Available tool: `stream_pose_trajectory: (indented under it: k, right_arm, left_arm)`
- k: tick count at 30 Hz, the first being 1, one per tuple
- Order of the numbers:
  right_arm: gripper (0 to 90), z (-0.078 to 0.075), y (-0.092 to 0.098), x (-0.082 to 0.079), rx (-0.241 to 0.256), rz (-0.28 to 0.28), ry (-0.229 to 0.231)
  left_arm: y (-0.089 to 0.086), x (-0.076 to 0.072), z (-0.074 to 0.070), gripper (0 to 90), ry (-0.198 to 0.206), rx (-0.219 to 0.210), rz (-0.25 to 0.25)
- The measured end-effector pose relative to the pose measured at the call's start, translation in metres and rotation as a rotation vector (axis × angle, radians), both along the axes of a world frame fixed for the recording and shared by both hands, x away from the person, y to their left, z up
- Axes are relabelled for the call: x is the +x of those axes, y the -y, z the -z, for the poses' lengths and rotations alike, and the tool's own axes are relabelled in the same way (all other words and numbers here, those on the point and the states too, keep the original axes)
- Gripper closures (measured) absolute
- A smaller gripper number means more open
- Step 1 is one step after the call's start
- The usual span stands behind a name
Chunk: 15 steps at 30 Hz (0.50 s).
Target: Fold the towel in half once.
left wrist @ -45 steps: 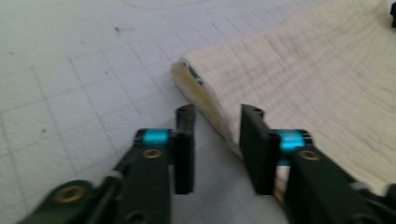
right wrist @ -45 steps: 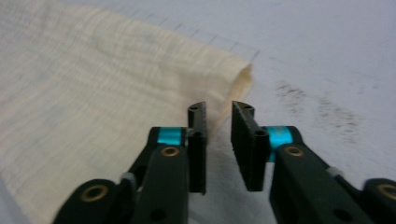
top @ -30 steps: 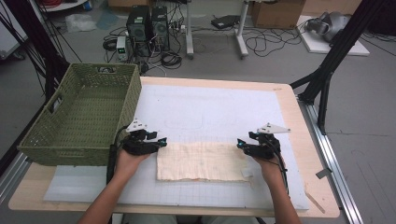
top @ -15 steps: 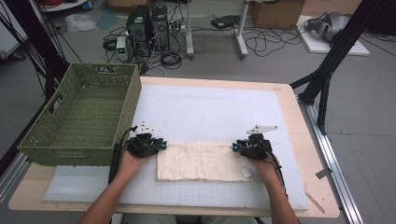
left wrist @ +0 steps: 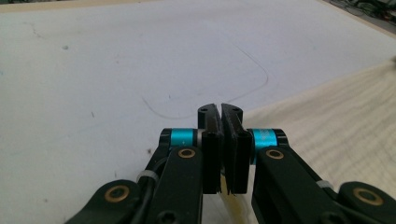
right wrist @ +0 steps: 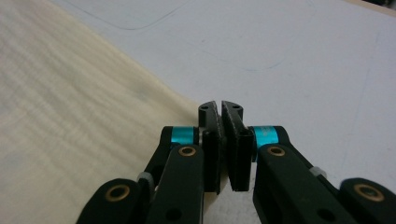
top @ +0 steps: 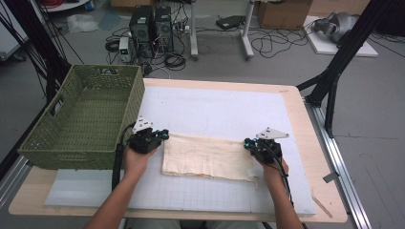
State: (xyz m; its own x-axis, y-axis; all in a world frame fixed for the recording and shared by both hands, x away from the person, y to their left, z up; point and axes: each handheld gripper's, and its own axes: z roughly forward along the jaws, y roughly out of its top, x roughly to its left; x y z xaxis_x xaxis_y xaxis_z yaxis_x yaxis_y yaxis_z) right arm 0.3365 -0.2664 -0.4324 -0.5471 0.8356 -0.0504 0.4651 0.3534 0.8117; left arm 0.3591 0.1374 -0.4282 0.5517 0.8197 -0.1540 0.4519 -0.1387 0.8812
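In the high view, a white mat (top: 215, 114) covers the wooden table (top: 305, 143); a beige cloth (top: 205, 157) lies at centre, a green basket (top: 81, 119) at left, cables on the grey floor above. The left gripper (top: 160, 136) and right gripper (top: 248, 142) sit at the cloth's far corners.

In the left gripper view, the left gripper (left wrist: 220, 112) is closed, cloth edge pinched low between the jaws.

In the right gripper view, the right gripper (right wrist: 219, 109) is closed at the cloth's corner; whether it grips is hidden.

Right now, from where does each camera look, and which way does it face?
High view: above the person's side, looking forward and down at the table; both forearms, left hand-held gripper, right hand-held gripper.
Left gripper view: along its shut jaws over the white mat.
Right gripper view: along its shut jaws.
All share the cloth, pinched at both far corners.
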Motion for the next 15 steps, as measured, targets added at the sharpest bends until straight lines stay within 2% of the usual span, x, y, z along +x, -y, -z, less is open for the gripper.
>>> stream_pose_trajectory:
  k: [2,7,10,11,12,13,15]
  right_arm:
    - [86.5,0.001,-0.003,0.005,-0.036,0.023,0.013]
    - [86.5,0.001,-0.010,0.020,-0.067,0.069,0.027]
    - [86.4,0.002,-0.014,0.027,-0.080,0.092,0.020]
    - [85.7,0.003,-0.015,0.029,-0.075,0.098,0.013]
    - [83.2,0.004,-0.016,0.030,-0.081,0.102,0.013]
    - [78.1,0.005,-0.017,0.029,-0.088,0.110,0.015]
    - [65.7,0.004,-0.016,0.028,-0.075,0.119,0.016]
  left_arm:
    - [0.003,0.006,0.000,86.4,0.000,0.000,-0.016]
    - [0.008,0.017,0.002,86.4,-0.007,0.029,-0.050]
    - [0.010,0.020,0.009,85.6,-0.047,0.053,-0.052]
    - [0.010,0.020,0.010,83.3,-0.056,0.064,-0.055]
    - [0.010,0.020,0.010,77.1,-0.063,0.062,-0.061]
    - [0.009,0.019,0.009,69.4,-0.065,0.048,-0.062]
    - [0.007,0.017,0.006,56.4,-0.050,0.048,-0.051]
